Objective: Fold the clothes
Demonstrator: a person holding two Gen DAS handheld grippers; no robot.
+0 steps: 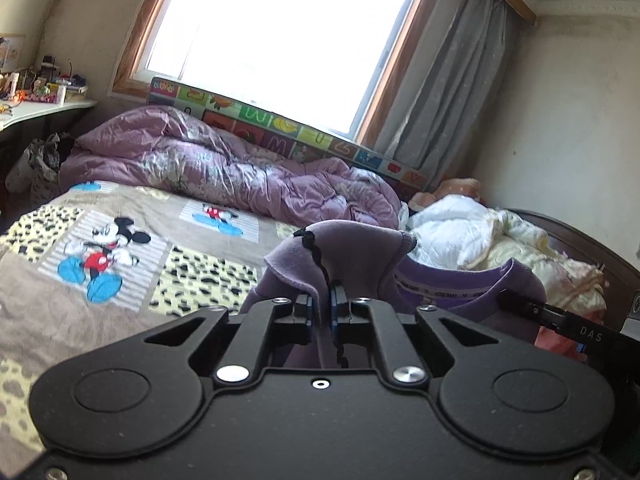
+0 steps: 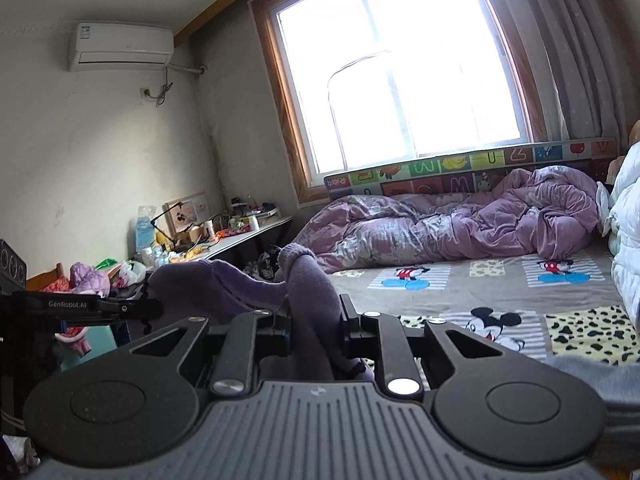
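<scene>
A purple garment (image 1: pixel 352 256) with a black trim cord and a lettered neckband hangs in the air between my two grippers, above the bed. My left gripper (image 1: pixel 321 300) is shut on a fold of it near the shoulder. My right gripper (image 2: pixel 314 314) is shut on another bunched part of the same purple garment (image 2: pixel 304 280). In the left wrist view the right gripper's black body (image 1: pixel 568 320) shows at the right edge. In the right wrist view the left gripper's body (image 2: pixel 80 306) shows at the left, with the cloth stretched between them.
The bed (image 1: pixel 48 280) has a Mickey Mouse sheet. A crumpled purple quilt (image 1: pixel 224 168) lies along the window side. White and yellow bedding (image 1: pixel 472 232) is piled at the headboard. A cluttered white desk (image 2: pixel 240 236) stands at the far left wall.
</scene>
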